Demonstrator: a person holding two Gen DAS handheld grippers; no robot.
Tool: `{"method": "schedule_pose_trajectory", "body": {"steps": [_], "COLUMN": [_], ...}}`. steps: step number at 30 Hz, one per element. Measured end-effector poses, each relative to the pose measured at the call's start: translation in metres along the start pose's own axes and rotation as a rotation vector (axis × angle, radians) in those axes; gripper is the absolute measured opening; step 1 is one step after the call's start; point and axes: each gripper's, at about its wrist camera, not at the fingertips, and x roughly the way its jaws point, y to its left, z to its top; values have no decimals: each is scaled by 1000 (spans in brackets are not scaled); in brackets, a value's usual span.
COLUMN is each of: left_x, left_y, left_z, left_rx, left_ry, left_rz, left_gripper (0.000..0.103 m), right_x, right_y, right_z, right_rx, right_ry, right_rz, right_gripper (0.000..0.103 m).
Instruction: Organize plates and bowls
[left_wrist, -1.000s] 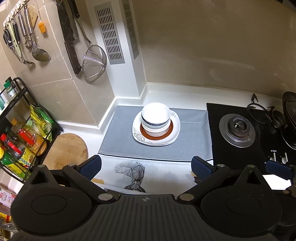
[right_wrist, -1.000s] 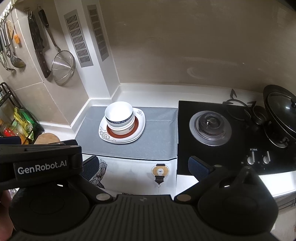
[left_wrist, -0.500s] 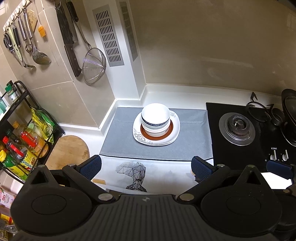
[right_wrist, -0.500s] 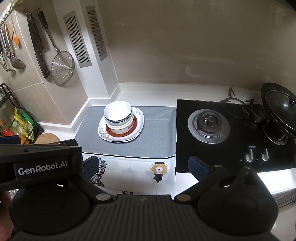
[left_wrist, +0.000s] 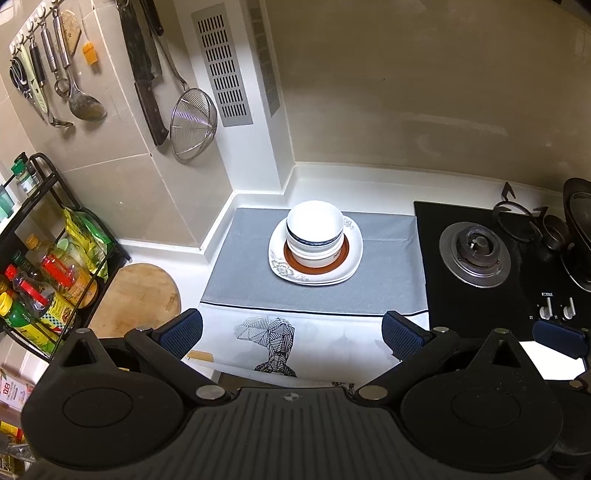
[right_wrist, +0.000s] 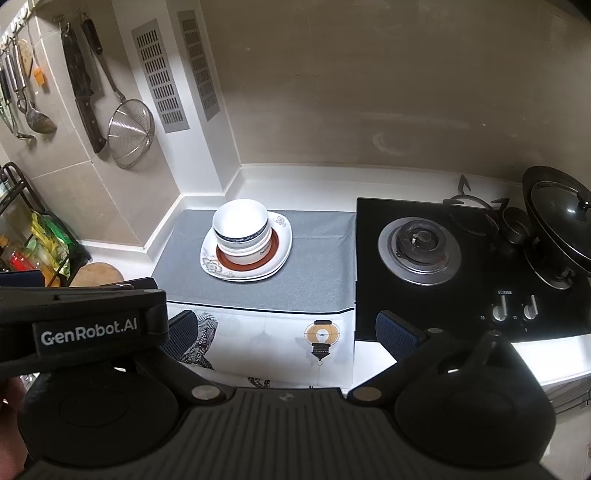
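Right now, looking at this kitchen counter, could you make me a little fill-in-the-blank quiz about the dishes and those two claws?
1. The stacked bowls sit on the white ____.
2. The plates rest on a ____ mat.
3. The gas burner lies to the ____ of the dishes.
4. The left claw and right claw are both ____ and hold nothing.

Missing words: plates; grey; right; open
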Motion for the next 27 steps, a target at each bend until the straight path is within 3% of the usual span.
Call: {"method": "schedule_pose_trajectory", "body": {"steps": [15,27], "left_x": [-10,0], "left_y": [9,24], "left_z": [-9,-8], "left_rx": [9,14], "left_ry": [-34,-14], "left_rz": [27,-5], "left_gripper": [103,103], "right_x": [-6,-1], "right_y": [11,23], "right_z": [-6,-7], "right_rx": [-2,0], "right_ry": [-13,-1], "right_rz": [20,6], "right_gripper": [102,103]}}
